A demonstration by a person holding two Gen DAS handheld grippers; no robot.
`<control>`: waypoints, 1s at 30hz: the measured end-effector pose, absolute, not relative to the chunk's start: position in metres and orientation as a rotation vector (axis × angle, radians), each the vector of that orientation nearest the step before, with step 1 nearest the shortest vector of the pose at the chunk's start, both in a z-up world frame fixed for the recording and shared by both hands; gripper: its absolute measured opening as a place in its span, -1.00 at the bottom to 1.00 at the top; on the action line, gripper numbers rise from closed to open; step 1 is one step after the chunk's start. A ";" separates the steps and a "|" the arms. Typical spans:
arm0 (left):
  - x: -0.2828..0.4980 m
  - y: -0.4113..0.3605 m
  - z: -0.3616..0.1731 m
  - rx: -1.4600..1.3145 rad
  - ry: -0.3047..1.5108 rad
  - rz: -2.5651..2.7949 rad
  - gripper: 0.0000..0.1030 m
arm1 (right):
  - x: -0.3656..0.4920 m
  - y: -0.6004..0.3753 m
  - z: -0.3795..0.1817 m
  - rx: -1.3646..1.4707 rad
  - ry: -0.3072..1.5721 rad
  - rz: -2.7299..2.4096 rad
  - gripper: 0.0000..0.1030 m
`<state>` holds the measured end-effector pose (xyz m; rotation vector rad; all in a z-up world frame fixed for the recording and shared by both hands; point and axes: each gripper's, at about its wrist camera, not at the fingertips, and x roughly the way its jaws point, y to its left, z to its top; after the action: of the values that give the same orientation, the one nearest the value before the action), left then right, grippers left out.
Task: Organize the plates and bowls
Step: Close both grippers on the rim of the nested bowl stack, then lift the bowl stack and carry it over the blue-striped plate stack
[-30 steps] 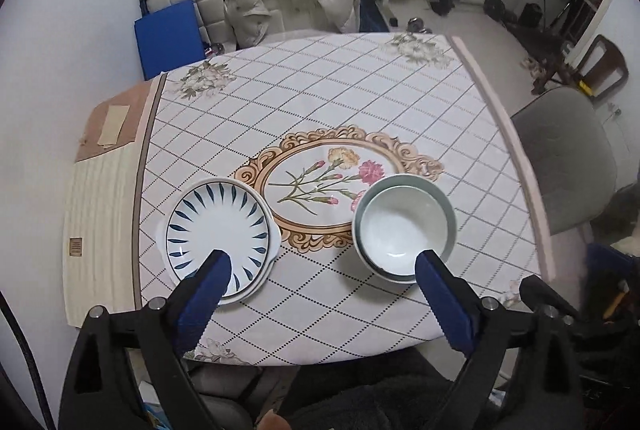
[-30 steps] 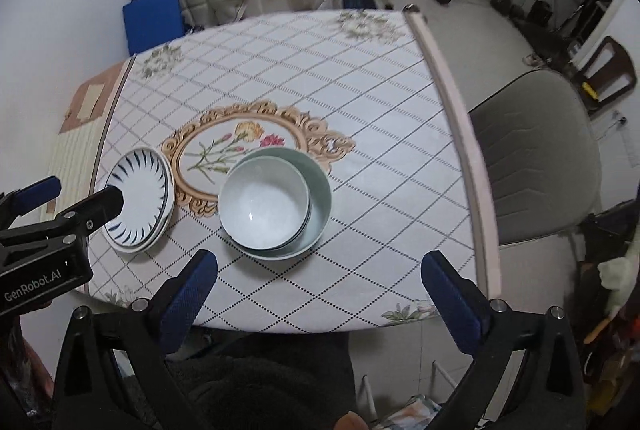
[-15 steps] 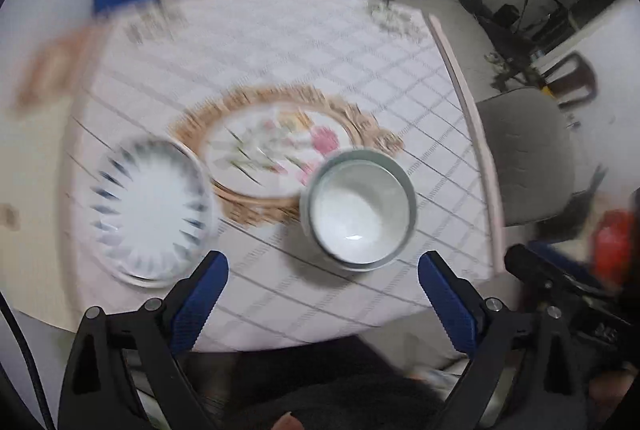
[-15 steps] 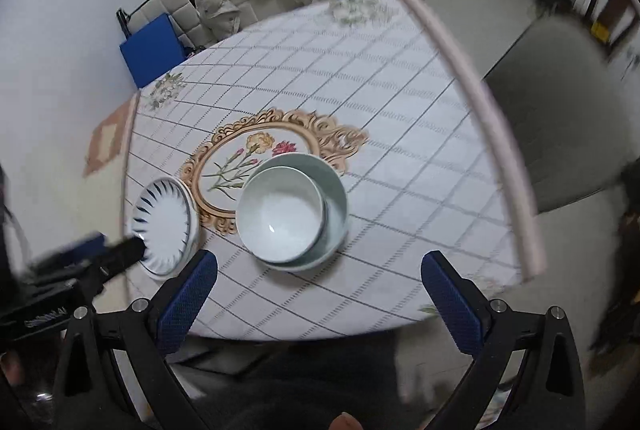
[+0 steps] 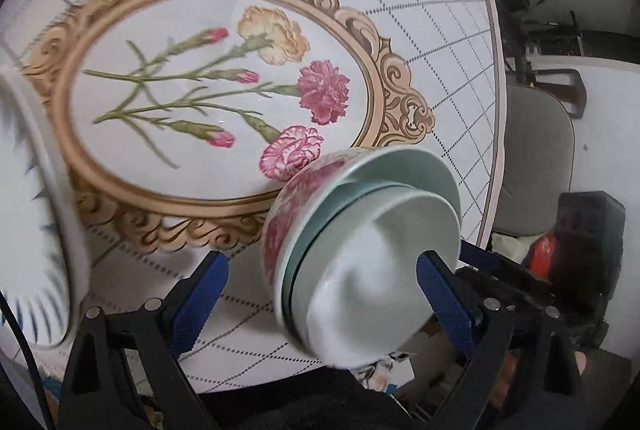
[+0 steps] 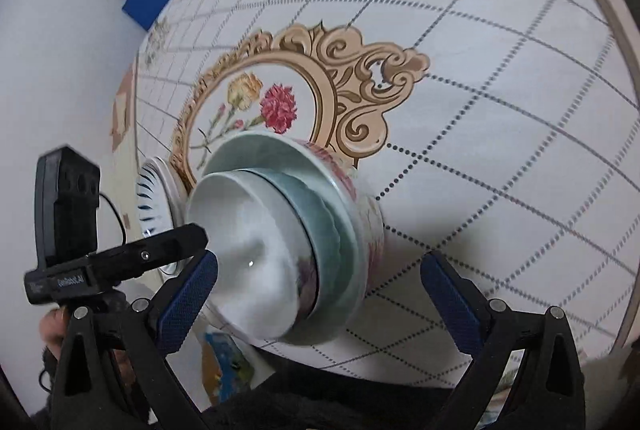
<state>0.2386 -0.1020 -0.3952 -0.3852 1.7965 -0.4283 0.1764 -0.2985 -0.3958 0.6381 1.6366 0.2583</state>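
the worktop point(image 5: 420, 41), spread with a white lattice cloth and a gold-framed oval of carnations point(image 5: 224, 93), fills both views. in the left wrist view a grey chair point(image 5: 536, 149) stands off the worktop's edge at three o'clock. the plate point(image 5: 36, 230), white with dark blue rays and blurred, lies at nine o'clock in that view; in the right wrist view it peeks out at nine o'clock point(image 6: 154, 197) just behind the bowls.

the stack of bowls point(image 5: 360, 250) sits near the worktop's front edge, at five o'clock of the oval: a white bowl nested in a pale green one, inside a larger bowl with pink flowers outside.

the left claw point(image 5: 320, 294) is spread wide, one blue finger each side of the stack, gripping nothing that i can tell. the right claw point(image 6: 320, 294) is likewise wide open around the stack point(image 6: 280, 250), holding nothing.
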 end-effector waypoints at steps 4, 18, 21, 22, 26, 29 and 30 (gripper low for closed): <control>0.244 -0.112 -0.414 -0.375 1.836 -0.465 0.76 | 0.184 -0.289 -0.418 0.631 1.696 0.286 0.69; 0.233 -0.112 -0.430 -0.359 1.829 -0.406 0.14 | 0.193 -0.279 -0.442 0.540 1.754 0.332 0.05; 0.230 -0.111 -0.424 -0.339 1.810 -0.392 0.14 | 0.189 -0.280 -0.440 0.538 1.753 0.345 0.03; 0.228 -0.113 -0.423 -0.336 1.805 -0.388 0.14 | 0.189 -0.278 -0.439 0.529 1.754 0.356 0.02; 0.227 -0.105 -0.413 -0.332 1.781 -0.374 0.14 | 0.187 -0.271 -0.431 0.506 1.748 0.380 0.02; 0.228 -0.097 -0.405 -0.341 1.754 -0.366 0.14 | 0.191 -0.265 -0.421 0.484 1.732 0.398 0.02; 0.228 -0.095 -0.403 -0.342 1.748 -0.364 0.14 | 0.193 -0.263 -0.419 0.479 1.729 0.403 0.01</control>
<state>0.2281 -0.0955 -0.4025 -0.3420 1.7478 -0.3640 0.1926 -0.2628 -0.4186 0.4785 1.7293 0.4028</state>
